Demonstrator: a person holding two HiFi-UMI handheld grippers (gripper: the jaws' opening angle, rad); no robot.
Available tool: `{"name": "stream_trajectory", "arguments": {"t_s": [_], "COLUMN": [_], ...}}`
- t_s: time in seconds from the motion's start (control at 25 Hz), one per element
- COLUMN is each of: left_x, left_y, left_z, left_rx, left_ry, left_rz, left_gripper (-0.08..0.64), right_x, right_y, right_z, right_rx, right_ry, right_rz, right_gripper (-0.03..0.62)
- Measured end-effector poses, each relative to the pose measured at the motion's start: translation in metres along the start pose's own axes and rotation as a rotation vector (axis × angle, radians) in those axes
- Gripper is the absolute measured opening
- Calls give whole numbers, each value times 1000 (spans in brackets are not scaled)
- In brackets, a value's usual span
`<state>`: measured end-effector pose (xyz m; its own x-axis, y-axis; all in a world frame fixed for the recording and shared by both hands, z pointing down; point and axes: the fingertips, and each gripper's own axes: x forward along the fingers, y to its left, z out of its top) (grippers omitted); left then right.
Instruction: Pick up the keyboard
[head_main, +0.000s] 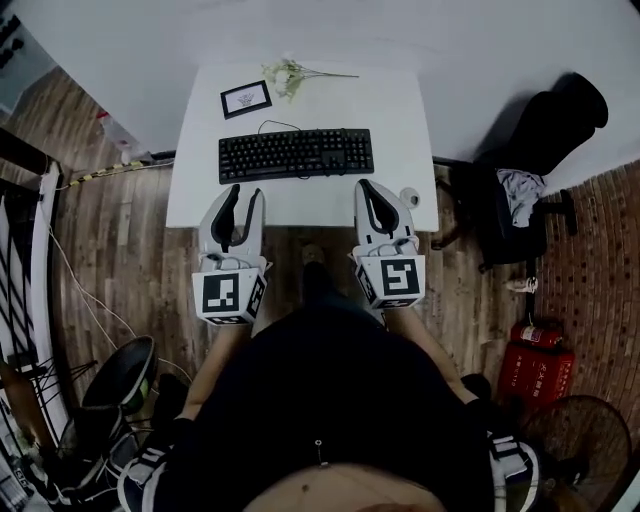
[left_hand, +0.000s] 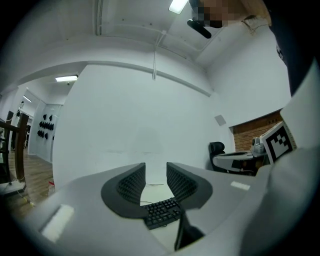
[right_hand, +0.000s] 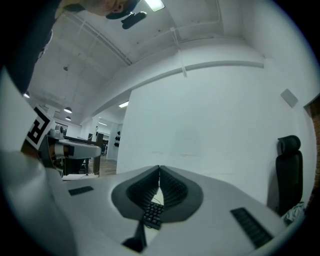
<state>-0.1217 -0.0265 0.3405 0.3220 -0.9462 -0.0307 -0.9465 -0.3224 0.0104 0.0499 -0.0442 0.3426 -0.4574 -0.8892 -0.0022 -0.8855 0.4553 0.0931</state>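
A black keyboard (head_main: 296, 154) lies flat across the middle of a white table (head_main: 400, 110), its cable curling off behind it. My left gripper (head_main: 246, 192) hovers over the table's near edge, just short of the keyboard's left half, open with nothing between its fingers. My right gripper (head_main: 366, 186) is held level near the keyboard's right end, shut and empty. In the left gripper view the keyboard (left_hand: 162, 212) shows low between the parted jaws of the left gripper (left_hand: 156, 172). In the right gripper view a strip of keyboard (right_hand: 152, 214) shows below the right gripper (right_hand: 159, 171), whose pads meet.
A framed picture (head_main: 245, 98) and a flower sprig (head_main: 290, 75) lie at the table's far side, a small round object (head_main: 409, 196) at its near right corner. A black office chair (head_main: 530, 160) stands to the right. A red case (head_main: 540, 365) and fans sit on the floor.
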Motion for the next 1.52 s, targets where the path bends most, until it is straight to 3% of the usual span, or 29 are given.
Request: {"name": "stream_trajectory", "arguments": {"t_s": [0.52, 0.96, 1.2, 1.52], "left_x": [123, 164, 167, 161], "left_y": [59, 99, 126, 154], "left_z": [-27, -62, -94, -158], "left_rx": [-11, -38, -136, -199], "left_ry": [63, 146, 231, 437], "left_rz": [96, 137, 154, 133], "left_gripper": [124, 127, 140, 189], "right_x": [140, 196, 211, 216], "right_y": [-61, -71, -67, -65], "right_z": [-37, -77, -99, -131], "right_rx": [4, 25, 21, 38], "right_ry": [85, 166, 210, 311], "right_rz": [109, 158, 163, 128], "right_gripper": [12, 12, 12, 12]}}
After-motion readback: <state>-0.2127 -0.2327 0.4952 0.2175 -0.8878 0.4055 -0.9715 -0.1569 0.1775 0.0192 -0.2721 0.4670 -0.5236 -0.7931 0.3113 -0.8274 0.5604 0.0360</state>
